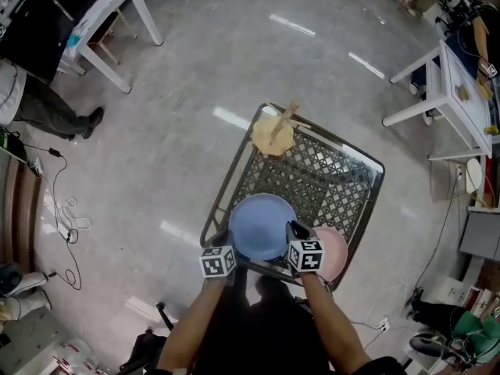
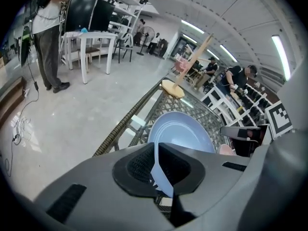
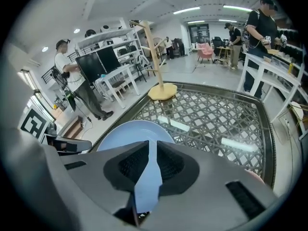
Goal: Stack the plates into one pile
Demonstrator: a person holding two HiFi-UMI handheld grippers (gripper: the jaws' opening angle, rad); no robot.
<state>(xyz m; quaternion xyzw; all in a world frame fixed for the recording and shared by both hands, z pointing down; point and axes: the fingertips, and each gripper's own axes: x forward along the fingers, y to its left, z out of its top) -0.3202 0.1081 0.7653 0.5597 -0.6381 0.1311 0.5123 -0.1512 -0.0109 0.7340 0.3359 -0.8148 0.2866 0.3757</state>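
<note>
Fig.: blue plate [image 1: 262,225] was pinched at its near rim by L claw [image 2: 162,172] & R claw [image 3: 147,172], prob. to keep it level, at table [image 1: 328,170] near end beside pink plate [image 1: 336,252].

floor [image 1: 187,76]: pale, glossy | white tables [image 1: 105,6] at both sides | ceiling: strip lights [image 2: 281,49]

Dark metal lattice table [image 1: 328,178], wooden peg stand [image 1: 273,133] at far corner, pink plate [image 1: 336,252] at near edge
</note>
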